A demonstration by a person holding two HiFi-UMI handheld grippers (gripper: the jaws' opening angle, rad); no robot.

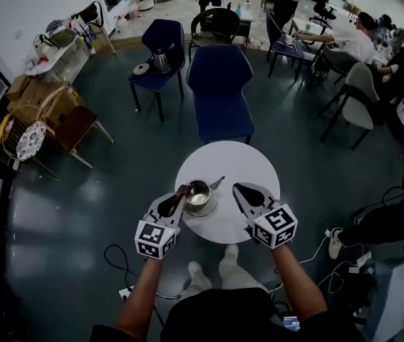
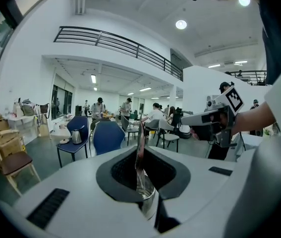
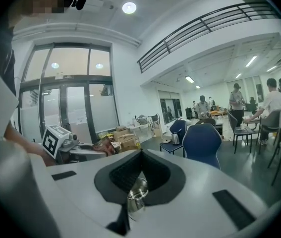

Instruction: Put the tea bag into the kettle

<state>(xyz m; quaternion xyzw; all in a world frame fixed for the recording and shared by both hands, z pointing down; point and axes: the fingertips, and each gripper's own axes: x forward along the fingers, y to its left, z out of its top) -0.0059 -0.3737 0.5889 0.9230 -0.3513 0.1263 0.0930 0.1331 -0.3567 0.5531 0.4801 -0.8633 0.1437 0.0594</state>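
The left gripper is clenched on the tea bag, a thin flat sachet with a reddish-brown face, which stands on its edge between the two pads and sticks out past the tips. In the head view the tips are just beside the left rim of the kettle, a small metal one that stands open on the round white table, with its mouth facing up and a pale inside visible. I judge that the step in hand is the approach: the bag is held and brought near, but it is not yet over the opening. The next move probably calls for carrying the bag a little to the right, above the mouth, and then loosening the jaws so that it drops inside and not on the table. On the other side of the kettle, the right gripper has its jaws pressed together with nothing between them; it hangs near the kettle without touching it. No brand or word can be read anywhere; the cubes on the grippers carry only black-and-white square patterns.
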